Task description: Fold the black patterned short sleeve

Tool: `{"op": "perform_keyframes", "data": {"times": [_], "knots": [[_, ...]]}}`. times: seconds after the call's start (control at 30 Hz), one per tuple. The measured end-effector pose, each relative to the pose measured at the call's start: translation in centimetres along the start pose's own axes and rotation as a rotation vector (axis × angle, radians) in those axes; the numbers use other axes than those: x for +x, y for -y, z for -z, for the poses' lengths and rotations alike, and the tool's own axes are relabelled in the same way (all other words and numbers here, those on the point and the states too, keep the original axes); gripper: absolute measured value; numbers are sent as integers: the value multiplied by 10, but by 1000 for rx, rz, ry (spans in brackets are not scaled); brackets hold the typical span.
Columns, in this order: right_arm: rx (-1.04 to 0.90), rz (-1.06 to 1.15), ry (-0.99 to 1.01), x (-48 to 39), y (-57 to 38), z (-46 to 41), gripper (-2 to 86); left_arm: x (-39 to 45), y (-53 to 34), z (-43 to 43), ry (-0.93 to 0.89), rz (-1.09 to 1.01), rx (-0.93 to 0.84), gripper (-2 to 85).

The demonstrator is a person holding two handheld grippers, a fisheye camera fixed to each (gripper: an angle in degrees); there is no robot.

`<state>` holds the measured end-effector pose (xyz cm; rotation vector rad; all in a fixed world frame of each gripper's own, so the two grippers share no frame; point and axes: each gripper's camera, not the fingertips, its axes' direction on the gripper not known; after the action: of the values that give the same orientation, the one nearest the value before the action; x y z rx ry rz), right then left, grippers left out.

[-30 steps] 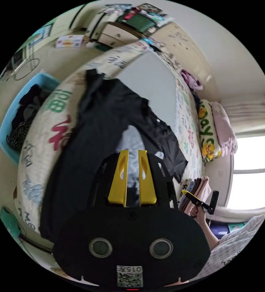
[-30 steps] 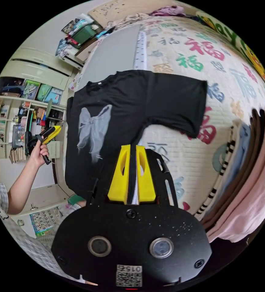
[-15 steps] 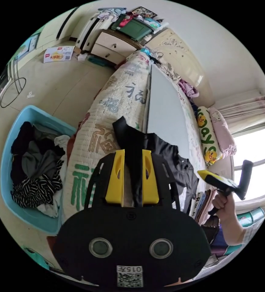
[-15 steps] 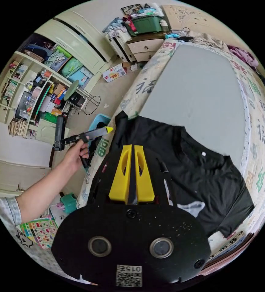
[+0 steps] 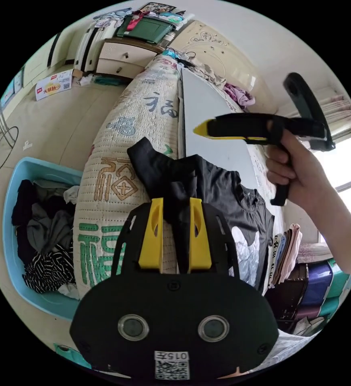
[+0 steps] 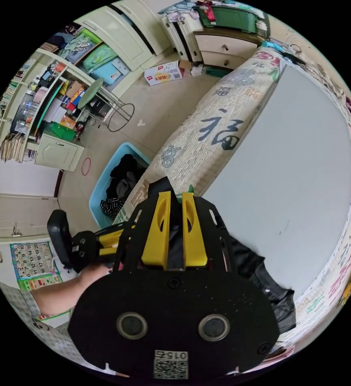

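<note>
The black short-sleeve shirt point(image 5: 219, 193) with a white print point(image 5: 244, 253) lies rumpled on the quilted bed, one sleeve hanging over the bed's edge. My left gripper point(image 5: 176, 200) is over that edge. Its jaws stand apart; black cloth runs up between them along the right jaw, with quilt showing beside the left jaw. A hand holds the right gripper point(image 5: 201, 129) above the shirt with nothing hanging from it. In the right gripper view, the right gripper point(image 6: 176, 194) has a narrow gap between its jaws, and the shirt point(image 6: 260, 269) lies beneath it. The left gripper point(image 6: 111, 239) sits low at the left.
A blue basket point(image 5: 10, 225) of dark clothes stands on the floor beside the bed. A grey board point(image 6: 296, 161) lies on the quilt point(image 5: 115, 161). Folded clothes point(image 5: 286, 249) are stacked past the shirt. A dresser point(image 5: 123, 56) and a box point(image 5: 52, 84) stand farther off.
The shirt lay spread with its print showing; now it is bunched at the bed's edge. The right gripper has come up over the shirt, and its jaw gap has widened a little.
</note>
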<state>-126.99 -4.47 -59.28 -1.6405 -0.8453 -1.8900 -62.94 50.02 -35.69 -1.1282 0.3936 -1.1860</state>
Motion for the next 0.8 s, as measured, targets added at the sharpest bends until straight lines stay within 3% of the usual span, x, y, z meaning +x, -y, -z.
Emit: {"op": "perform_keyframes", "data": {"times": [0.17, 0.23, 0.4, 0.57, 0.8], "knots": [[-159, 0, -2, 1, 56, -4, 87, -22, -15, 19, -94, 51, 59, 9], [-203, 16, -38, -4, 69, 0, 85, -37, -37, 47, -108, 124, 162, -1], [-300, 216, -82, -64, 90, 19, 1, -76, -108, 99, -62, 353, 309, -6], [-273, 238, 44, -123, 104, 22, -9, -108, -167, 111, -51, 563, 336, -6], [-227, 272, -200, -191, 92, -18, 0, -118, -164, 105, -13, 572, 310, -1]]}}
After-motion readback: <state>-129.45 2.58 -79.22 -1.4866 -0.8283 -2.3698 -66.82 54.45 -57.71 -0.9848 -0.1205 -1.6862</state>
